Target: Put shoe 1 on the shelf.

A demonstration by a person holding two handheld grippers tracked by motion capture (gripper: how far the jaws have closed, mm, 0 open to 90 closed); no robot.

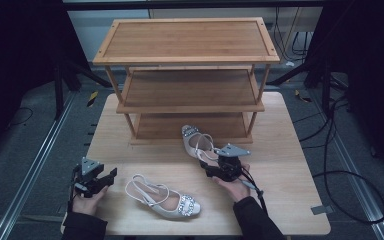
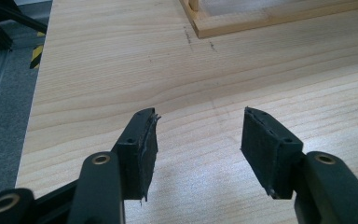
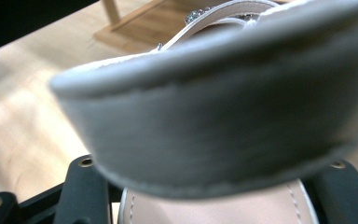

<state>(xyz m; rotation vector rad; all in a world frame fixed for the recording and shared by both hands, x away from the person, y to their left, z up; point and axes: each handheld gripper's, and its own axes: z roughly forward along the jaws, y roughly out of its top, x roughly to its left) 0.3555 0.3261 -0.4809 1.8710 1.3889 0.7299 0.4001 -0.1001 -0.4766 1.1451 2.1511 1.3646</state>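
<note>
Two pale slingback shoes with jewelled buckles lie on the wooden table (image 1: pixel 290 165). The far shoe (image 1: pixel 196 140) lies with its toe towards the rack and its heel towards me. My right gripper (image 1: pixel 211 165) is shut on that heel; in the right gripper view the blurred heel strap (image 3: pixel 214 116) and the insole span the gap between the jaws. The near shoe (image 1: pixel 162 197) lies on its own, toe pointing right. My left gripper (image 1: pixel 109 176) rests at the table's left front, open and holding nothing (image 2: pixel 198 135), a short way left of the near shoe.
A three-tier wooden shoe rack (image 1: pixel 187 60) stands at the back of the table, all its shelves bare; its bottom frame (image 2: pixel 261 21) lies ahead of the left gripper. Black stands and cables surround the table on the floor.
</note>
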